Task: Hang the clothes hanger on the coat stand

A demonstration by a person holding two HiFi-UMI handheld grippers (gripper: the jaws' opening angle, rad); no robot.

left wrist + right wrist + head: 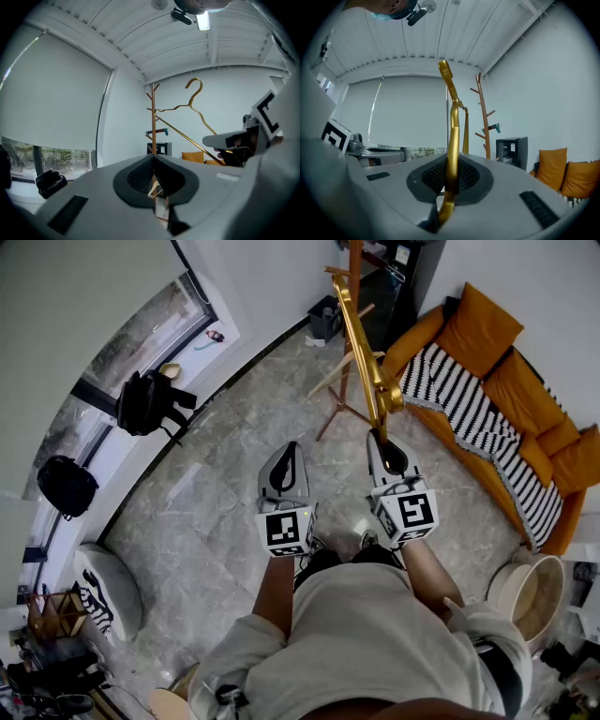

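Note:
My right gripper [379,439] is shut on one end of a gold metal clothes hanger [359,338], which rises up and away from it toward the wooden coat stand [353,296]. In the right gripper view the hanger [452,122] stands upright between the closed jaws of the right gripper [451,165], with the coat stand [483,117] just to its right and several bare pegs showing. My left gripper [292,450] is shut on nothing, level beside the right one. The left gripper view [154,161] shows the hanger's hook [193,89] close to the stand [153,122], apart from it.
An orange sofa [525,390] with a striped blanket [469,404] stands at the right. A black cabinet [512,151] sits behind the stand. Two black bags [145,401] lie by the window, and a round white basket [525,592] stands at lower right. The floor is grey marble.

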